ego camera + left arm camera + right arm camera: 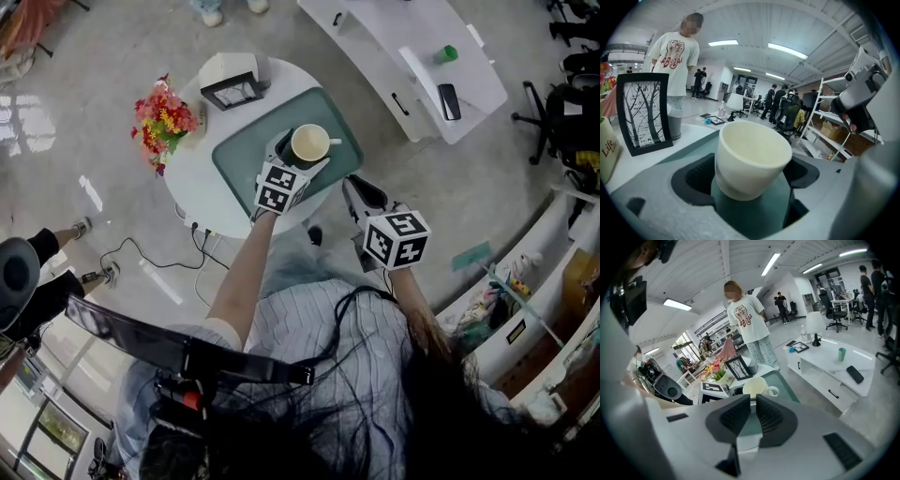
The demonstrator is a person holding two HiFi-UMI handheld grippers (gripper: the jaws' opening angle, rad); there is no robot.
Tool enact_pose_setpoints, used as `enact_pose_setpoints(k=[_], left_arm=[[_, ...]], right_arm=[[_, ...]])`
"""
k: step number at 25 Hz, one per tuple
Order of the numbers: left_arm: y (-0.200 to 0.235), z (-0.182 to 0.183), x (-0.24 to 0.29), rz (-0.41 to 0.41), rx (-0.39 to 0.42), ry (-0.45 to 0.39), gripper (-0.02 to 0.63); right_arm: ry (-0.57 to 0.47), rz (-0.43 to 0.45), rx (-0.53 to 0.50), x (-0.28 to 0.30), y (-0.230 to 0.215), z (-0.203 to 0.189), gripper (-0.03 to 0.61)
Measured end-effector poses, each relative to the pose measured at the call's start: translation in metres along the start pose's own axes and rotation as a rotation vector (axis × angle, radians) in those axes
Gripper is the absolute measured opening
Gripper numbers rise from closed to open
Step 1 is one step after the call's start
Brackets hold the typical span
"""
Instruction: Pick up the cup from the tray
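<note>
Cup [309, 143]: on tray [246, 159], near its centre, handle at 3 o'clock.
Left gripper [300, 156]: jaws spread wide either side of cup, not pinching.
Right gripper [753, 404]: jaws pressed together, empty, at cup's 4 o'clock.

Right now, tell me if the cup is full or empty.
Empty: seen from above, the cup shows a bare cream inside.

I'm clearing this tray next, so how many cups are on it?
1. The cream ceramic cup sits near the middle of the teal rectangular tray, between the open jaws of the left tongs. The tongs cover part of the tray, so something small could be hidden.
</note>
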State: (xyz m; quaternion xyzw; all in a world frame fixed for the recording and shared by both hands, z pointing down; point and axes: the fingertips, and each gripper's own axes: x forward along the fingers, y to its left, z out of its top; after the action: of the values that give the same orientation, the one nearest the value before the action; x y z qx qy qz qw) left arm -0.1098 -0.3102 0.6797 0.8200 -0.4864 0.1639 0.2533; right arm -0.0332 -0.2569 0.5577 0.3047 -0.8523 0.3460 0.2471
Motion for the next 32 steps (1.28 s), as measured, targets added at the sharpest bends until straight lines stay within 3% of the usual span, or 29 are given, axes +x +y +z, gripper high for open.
enact_pose_setpoints(k=[17,23,32], left_arm=[[-0.002,0.001,0.017,-0.067,0.107,-0.012,0.436],[-0.002,-0.003,0.015,-0.041,0.109,-0.007,0.434],[0.005,0.015,-0.013,0.063,0.044,-0.080,0.434]], right_arm=[[0.019,-0.078,0.021,0.003,-0.011,-0.004,0.054],[0.014,-0.095,0.026,0.005,-0.014,0.000,0.055],[0.022,-0.062,-0.010,0.005,-0.017,0.008,0.054]])
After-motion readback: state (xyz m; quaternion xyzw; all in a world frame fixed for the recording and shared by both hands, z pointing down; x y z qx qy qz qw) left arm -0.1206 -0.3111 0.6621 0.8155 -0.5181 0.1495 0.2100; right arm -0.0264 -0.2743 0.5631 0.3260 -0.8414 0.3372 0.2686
